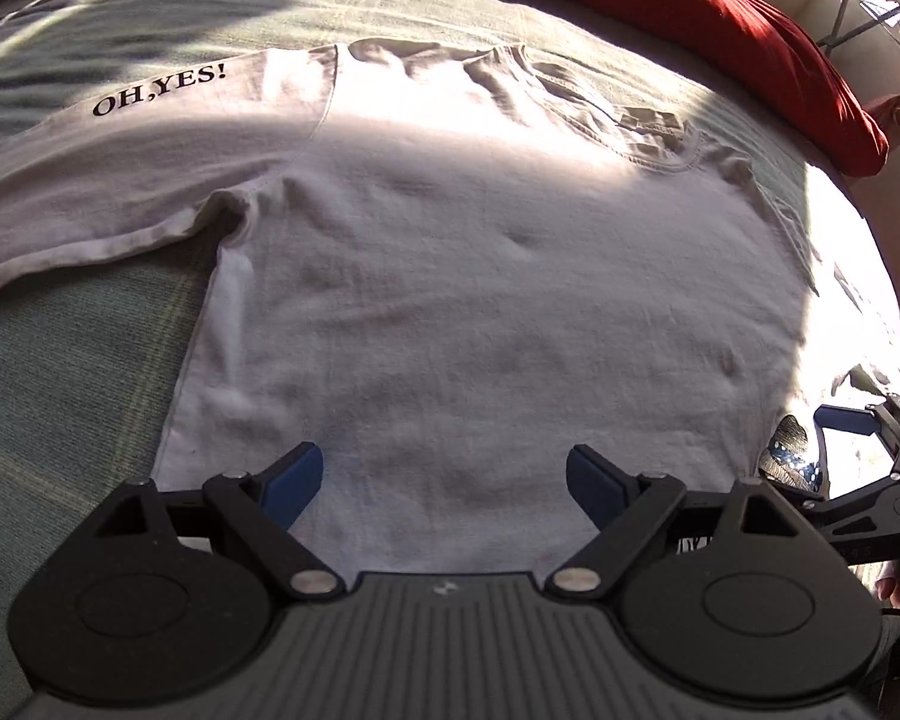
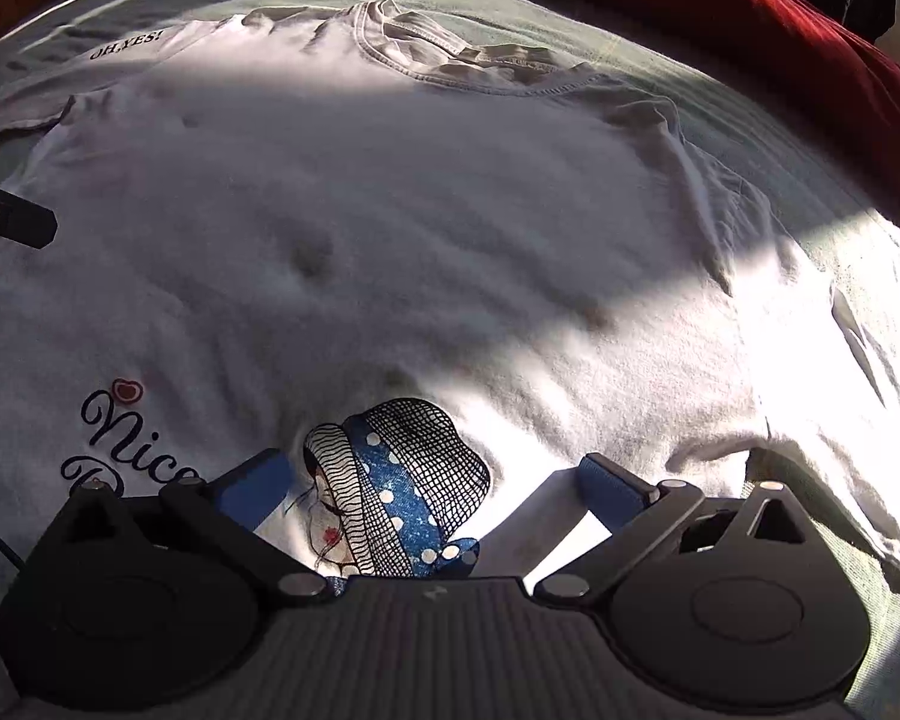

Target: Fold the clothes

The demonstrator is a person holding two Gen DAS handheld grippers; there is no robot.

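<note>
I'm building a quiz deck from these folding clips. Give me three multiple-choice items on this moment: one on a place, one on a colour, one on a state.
1. Where does the "OH,YES!" print sit on the white T-shirt?
A. on a sleeve
B. on the collar
C. at the bottom hem

2. What colour is the blanket along the far edge of the bed?
A. yellow
B. red
C. black

3. How do the jaws of the left gripper and the right gripper stand?
A. both open
B. both shut on cloth
C. only the left open

Key: 1 A, the lettering lies on the spread sleeve; 2 B, red folds lie beyond the shirt; 3 A, shirt shows between the blue pads.
</note>
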